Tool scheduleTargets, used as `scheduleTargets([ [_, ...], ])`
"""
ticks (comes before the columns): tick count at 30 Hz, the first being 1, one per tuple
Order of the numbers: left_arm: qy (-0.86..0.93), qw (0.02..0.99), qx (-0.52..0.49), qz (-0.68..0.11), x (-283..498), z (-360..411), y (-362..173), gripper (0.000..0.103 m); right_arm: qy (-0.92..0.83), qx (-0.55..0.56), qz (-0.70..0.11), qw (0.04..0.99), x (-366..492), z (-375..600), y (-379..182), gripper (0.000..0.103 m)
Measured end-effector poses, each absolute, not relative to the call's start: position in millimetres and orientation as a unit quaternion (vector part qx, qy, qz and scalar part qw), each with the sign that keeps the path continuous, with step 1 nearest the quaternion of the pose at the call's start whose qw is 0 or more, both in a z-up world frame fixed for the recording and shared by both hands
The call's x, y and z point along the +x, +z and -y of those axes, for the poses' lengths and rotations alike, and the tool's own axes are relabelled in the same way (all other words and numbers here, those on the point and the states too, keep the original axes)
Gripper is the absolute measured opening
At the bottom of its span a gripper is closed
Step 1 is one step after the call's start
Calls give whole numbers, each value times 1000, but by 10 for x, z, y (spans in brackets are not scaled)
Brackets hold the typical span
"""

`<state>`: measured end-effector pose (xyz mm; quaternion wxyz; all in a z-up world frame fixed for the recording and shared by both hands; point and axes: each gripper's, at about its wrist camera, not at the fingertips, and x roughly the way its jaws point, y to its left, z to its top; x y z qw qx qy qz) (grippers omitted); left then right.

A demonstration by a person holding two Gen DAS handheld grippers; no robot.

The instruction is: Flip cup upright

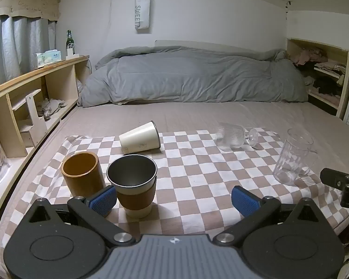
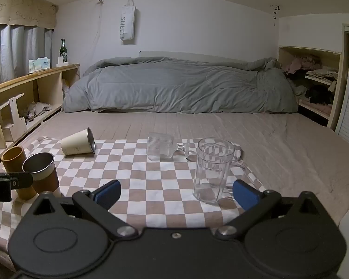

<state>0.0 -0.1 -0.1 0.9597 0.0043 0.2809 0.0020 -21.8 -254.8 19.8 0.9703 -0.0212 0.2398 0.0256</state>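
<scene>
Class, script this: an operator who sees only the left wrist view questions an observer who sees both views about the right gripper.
Operator: Is the right gripper open? I see only its edge.
Observer: Yes, its jaws stand wide apart and hold nothing.
Operator: Where is the tall clear glass mug relative to it?
Observer: Upright on the cloth, just ahead of the gripper, much nearer its right blue pad than the left one.

right gripper (image 1: pixel 344 187) cut off at left-wrist frame edge, jaws unseen there, sleeved cup (image 2: pixel 43 172) partly behind left gripper (image 2: pixel 10 182), cream cup (image 1: pixel 140 137) print unreadable, goblet (image 2: pixel 161 148) stem behind glass mug (image 2: pixel 211 169)
</scene>
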Motion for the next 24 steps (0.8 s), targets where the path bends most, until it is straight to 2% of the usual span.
scheduleTargets([
  [24, 2, 960, 6, -281, -1, 3, -1, 103, 26, -20, -240, 970, -225, 2545, 200, 103],
])
